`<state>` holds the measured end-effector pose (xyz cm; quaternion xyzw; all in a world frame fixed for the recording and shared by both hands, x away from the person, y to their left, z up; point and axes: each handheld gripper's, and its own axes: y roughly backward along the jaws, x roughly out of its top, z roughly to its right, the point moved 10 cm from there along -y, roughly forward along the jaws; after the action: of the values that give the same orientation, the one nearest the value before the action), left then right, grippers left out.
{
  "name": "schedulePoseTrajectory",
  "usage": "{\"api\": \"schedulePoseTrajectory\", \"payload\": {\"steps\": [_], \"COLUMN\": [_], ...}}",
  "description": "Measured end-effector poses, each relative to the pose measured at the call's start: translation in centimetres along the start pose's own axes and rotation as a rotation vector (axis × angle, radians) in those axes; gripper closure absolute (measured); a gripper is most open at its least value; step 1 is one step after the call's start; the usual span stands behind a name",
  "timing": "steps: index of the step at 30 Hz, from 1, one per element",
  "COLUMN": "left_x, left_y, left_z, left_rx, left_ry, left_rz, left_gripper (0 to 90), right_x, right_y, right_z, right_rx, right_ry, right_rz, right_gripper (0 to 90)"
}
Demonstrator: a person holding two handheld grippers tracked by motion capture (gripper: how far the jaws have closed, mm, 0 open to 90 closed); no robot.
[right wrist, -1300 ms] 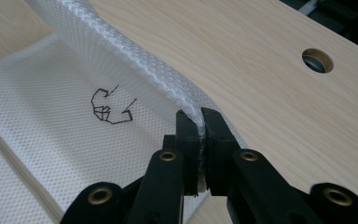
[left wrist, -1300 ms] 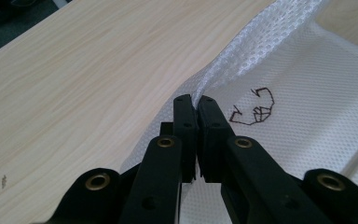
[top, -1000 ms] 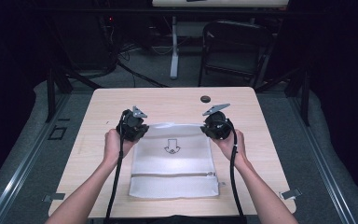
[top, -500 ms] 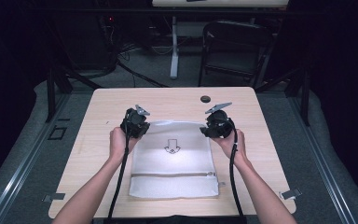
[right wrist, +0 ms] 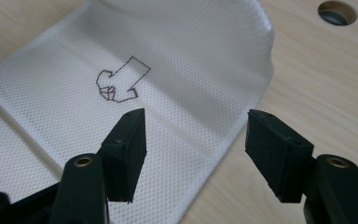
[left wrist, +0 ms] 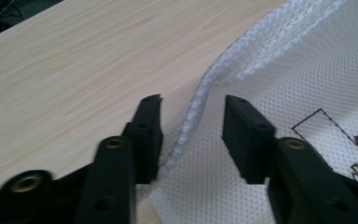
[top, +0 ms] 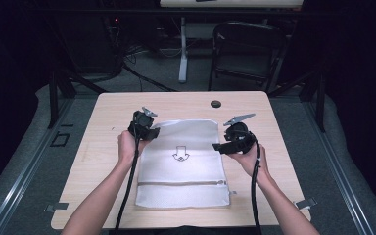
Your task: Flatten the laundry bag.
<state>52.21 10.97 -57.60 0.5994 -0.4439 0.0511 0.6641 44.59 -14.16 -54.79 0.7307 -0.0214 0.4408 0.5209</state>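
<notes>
A white mesh bag [top: 183,166] lies flat on the wooden table [top: 107,122], with a black arrow drawing [top: 180,154] at its middle and a zipper [top: 181,183] near its front end. My left gripper [top: 152,133] sits at the bag's far left corner. Its jaws have just been opening, and in the left gripper view [left wrist: 192,107] the bag's raised edge [left wrist: 200,93] stands between them with the pads off it. My right gripper [top: 219,146] hovers at the bag's right edge. Its jaws have also just been opening, over the bag [right wrist: 177,70] and its arrow [right wrist: 121,81].
A dark round hole [top: 216,104] is set in the table behind the bag, seen as the hole [right wrist: 337,11] in the right gripper view. Bare wood runs along both sides of the bag. A chair [top: 245,49] and cables stand beyond the far edge.
Both grippers have opened and let go of the bag's far corners. The right hand has drawn back toward the person along the bag's right edge. The bag now lies flat.
</notes>
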Motion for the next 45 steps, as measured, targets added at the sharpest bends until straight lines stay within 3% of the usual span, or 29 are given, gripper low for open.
{"api": "schedulePoseTrajectory", "payload": {"steps": [2,5,8,11,15,18,22,24,29,33,37,40,45], "left_x": [0.0,-0.2,-0.3,-0.2,-0.4,-0.4,-0.9,-1.0,-1.2,-2.0,-3.2,-4.0,-4.8], "left_y": [0.1,0.3,0.4,0.6,1.3,2.1,3.1,3.6,4.7,5.3,5.7,5.9,6.0], "left_z": [0.0,-0.2,-0.4,-0.5,-0.1,0.3,0.9,0.9,1.5,3.2,5.2,6.7,8.3], "left_rx": [-0.004,0.008,0.015,0.013,-0.033,-0.053,-0.065,-0.047,-0.080,-0.111,-0.171,-0.217,-0.251], "left_ry": [0.015,0.015,0.033,0.047,0.054,0.049,0.038,0.039,0.040,0.015,-0.006,-0.025,-0.049], "left_rz": [0.006,-0.019,-0.020,-0.008,-0.017,0.003,0.010,0.016,0.039,0.048,0.040,0.029,0.028], "left_gripper": [51.1,35.9,24.1,18.3,12.7,9.7,4.0,1.1,0.3,1.5,3.4,4.6,9.1], "right_x": [-0.8,-2.0,-2.8,-3.2,-3.4,-3.8,-4.1,-4.1,-4.3,-4.8,-5.4,-5.7,-6.5], "right_y": [-0.1,-0.4,-0.7,-0.8,-0.6,-0.6,-0.8,-0.8,-0.9,-1.3,-1.7,-2.0,-1.5], "right_z": [-0.4,-1.0,-1.5,-1.9,-2.0,-2.0,-2.1,-2.1,-2.2,-2.5,-2.5,-2.5,-2.6], "right_rx": [0.023,0.046,0.068,0.081,0.090,0.092,0.097,0.097,0.102,0.119,0.125,0.120,0.134], "right_ry": [0.008,0.034,0.034,0.039,0.033,0.022,0.018,0.017,0.017,0.014,0.034,0.033,0.049], "right_rz": [-0.029,-0.067,-0.078,-0.087,-0.078,-0.084,-0.089,-0.092,-0.095,-0.107,-0.134,-0.146,-0.169], "right_gripper": [38.1,36.9,34.6,33.1,31.5,29.9,27.1,27.1,27.7,31.8,43.2,53.3,74.7]}}
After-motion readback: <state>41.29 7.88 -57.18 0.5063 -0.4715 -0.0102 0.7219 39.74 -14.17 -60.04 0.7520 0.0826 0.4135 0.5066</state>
